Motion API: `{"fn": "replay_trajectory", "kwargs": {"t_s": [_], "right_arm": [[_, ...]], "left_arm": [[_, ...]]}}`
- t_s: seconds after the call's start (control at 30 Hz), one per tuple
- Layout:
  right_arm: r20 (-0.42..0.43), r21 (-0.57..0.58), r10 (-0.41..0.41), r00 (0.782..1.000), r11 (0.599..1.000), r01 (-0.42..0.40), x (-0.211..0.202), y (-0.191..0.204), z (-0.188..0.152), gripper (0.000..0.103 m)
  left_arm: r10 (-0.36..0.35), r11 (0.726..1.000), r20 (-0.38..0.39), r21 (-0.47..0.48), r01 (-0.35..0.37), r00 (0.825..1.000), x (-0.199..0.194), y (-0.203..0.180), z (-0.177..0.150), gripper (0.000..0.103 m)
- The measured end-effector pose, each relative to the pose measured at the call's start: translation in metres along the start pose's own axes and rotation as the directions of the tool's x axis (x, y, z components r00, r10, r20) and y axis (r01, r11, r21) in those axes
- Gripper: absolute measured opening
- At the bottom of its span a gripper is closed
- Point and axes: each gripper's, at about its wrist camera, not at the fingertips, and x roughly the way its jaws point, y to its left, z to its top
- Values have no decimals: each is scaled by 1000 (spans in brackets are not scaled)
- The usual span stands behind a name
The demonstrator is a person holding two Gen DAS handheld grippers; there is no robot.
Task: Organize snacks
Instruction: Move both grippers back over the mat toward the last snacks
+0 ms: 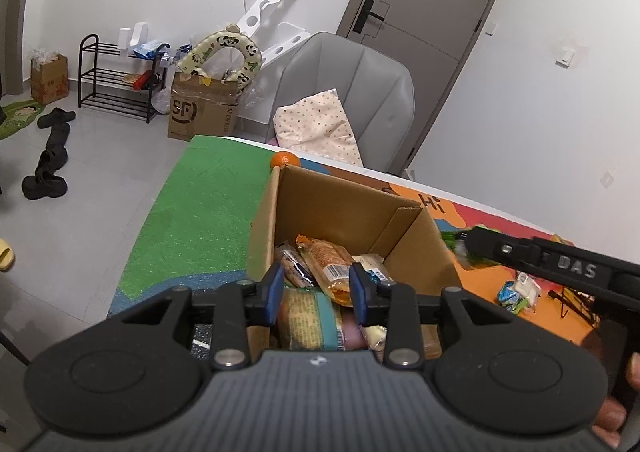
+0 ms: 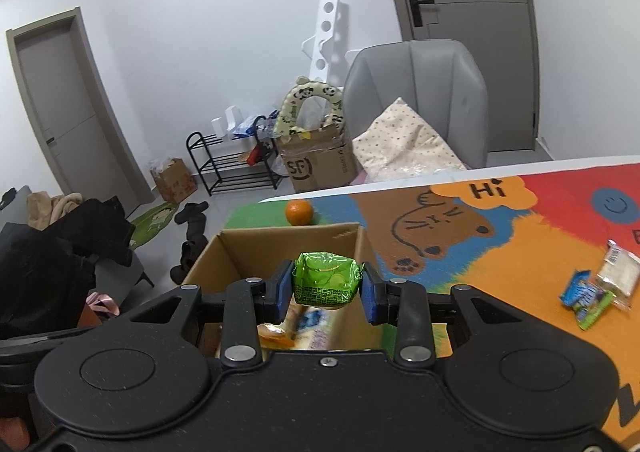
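Note:
An open cardboard box point(image 1: 340, 204) stands on the colourful mat and holds several wrapped snacks. My left gripper point(image 1: 317, 288) hovers over its near side. Its blue pads stand apart, and an orange packet point(image 1: 330, 268) lies in the box between and below them; I see no pad pressing on it. A teal-edged packet point(image 1: 308, 320) lies underneath. My right gripper point(image 2: 325, 286) is shut on a shiny green snack packet point(image 2: 325, 278), held above the near part of the box point(image 2: 288, 242). In the left wrist view that gripper comes in from the right, beside the box.
An orange fruit point(image 2: 298, 211) sits on the mat just behind the box. Loose snack packets point(image 2: 592, 292) lie on the mat to the right. A grey chair point(image 2: 416, 92) with a dotted pillow stands behind the table. The table's left edge drops to the floor.

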Motion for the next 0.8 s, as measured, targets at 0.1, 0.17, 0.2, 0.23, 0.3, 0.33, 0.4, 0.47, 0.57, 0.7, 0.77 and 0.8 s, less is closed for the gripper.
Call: {"fn": "replay_trajectory", "kwargs": {"t_s": [0.1, 0.17, 0.2, 0.23, 0.3, 0.33, 0.4, 0.47, 0.57, 0.7, 0.77, 0.8], "right_arm": [[0, 4, 13, 1000, 1000, -13, 5, 4, 4, 33], [1, 2, 29, 1000, 1000, -29, 7, 7, 5, 39], [4, 0, 31, 1000, 1000, -31, 7, 8, 6, 43], [4, -3, 27, 1000, 1000, -27, 8, 8, 6, 46], [-2, 4, 25, 1000, 1000, -25, 8, 6, 5, 48], [-4, 11, 23, 1000, 1000, -23, 7, 5, 4, 49], [-3, 21, 18, 1000, 1000, -18, 4, 1, 3, 50], [-1, 22, 15, 1000, 1000, -15, 0, -1, 3, 52], [8, 20, 12, 1000, 1000, -12, -6, -4, 3, 54], [16, 30, 7, 1000, 1000, -8, -15, -12, 0, 58], [15, 39, 2, 1000, 999, -3, -18, -16, -2, 59], [15, 46, -2, 1000, 999, 1, -20, -20, -3, 59]], "left_arm": [[0, 1000, 24, 7, 0, 1000, -6, -1, 4, 41], [7, 1000, 44, 9, -7, 999, -10, 0, 6, 46], [10, 1000, 50, 6, -10, 999, -10, 2, 8, 47], [15, 1000, 50, -1, -15, 999, -10, 4, 8, 47], [22, 1000, 45, -13, -21, 999, -9, 8, 10, 47], [25, 1000, 41, -18, -25, 999, -8, 9, 9, 47], [28, 999, 36, -21, -27, 999, -7, 10, 9, 47], [28, 999, 33, -19, -27, 999, -8, 9, 9, 48], [24, 1000, 34, -11, -24, 999, -8, 4, 10, 51], [19, 1000, 41, 6, -20, 999, -11, -5, 8, 58], [22, 1000, 42, 14, -22, 999, -12, -10, 7, 62], [24, 1000, 45, 17, -25, 999, -12, -13, 6, 66]]}}
